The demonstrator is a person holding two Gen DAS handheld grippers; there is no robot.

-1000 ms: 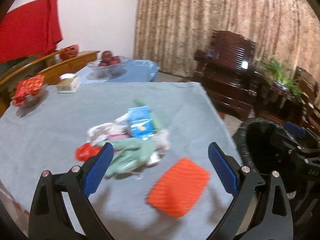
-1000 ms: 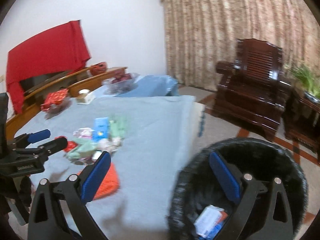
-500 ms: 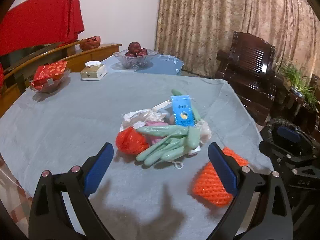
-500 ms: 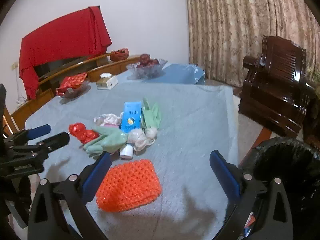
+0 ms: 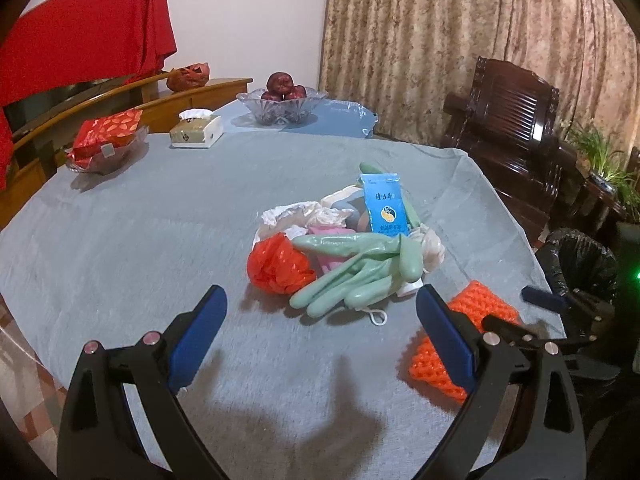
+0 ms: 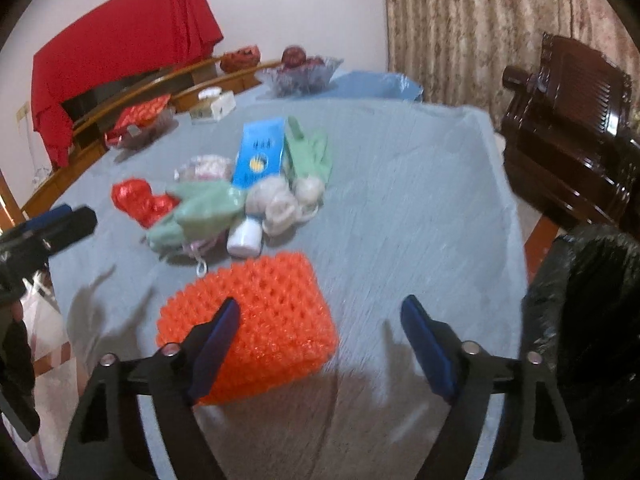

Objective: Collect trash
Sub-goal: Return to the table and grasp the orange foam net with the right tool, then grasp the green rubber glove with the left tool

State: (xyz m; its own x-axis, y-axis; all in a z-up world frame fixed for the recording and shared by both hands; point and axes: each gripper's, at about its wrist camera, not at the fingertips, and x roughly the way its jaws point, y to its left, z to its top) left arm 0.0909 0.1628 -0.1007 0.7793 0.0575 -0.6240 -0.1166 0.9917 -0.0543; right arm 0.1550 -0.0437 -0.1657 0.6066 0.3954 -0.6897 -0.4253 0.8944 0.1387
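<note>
The orange foam net (image 6: 248, 324), light, soft and springy, lies near the table's (image 6: 400, 200) near edge under the right hand-held gripper (image 6: 320, 344), whose jaws, just narrowing but still apart, should pinch its right edge.

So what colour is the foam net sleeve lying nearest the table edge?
Bright orange: the foam net sleeve has an open mesh pattern, clearest in the right wrist view.

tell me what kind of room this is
Most likely a home living or dining room: a cloth-covered table, a carved wooden armchair by heavy curtains, and a glass fruit bowl.
</note>
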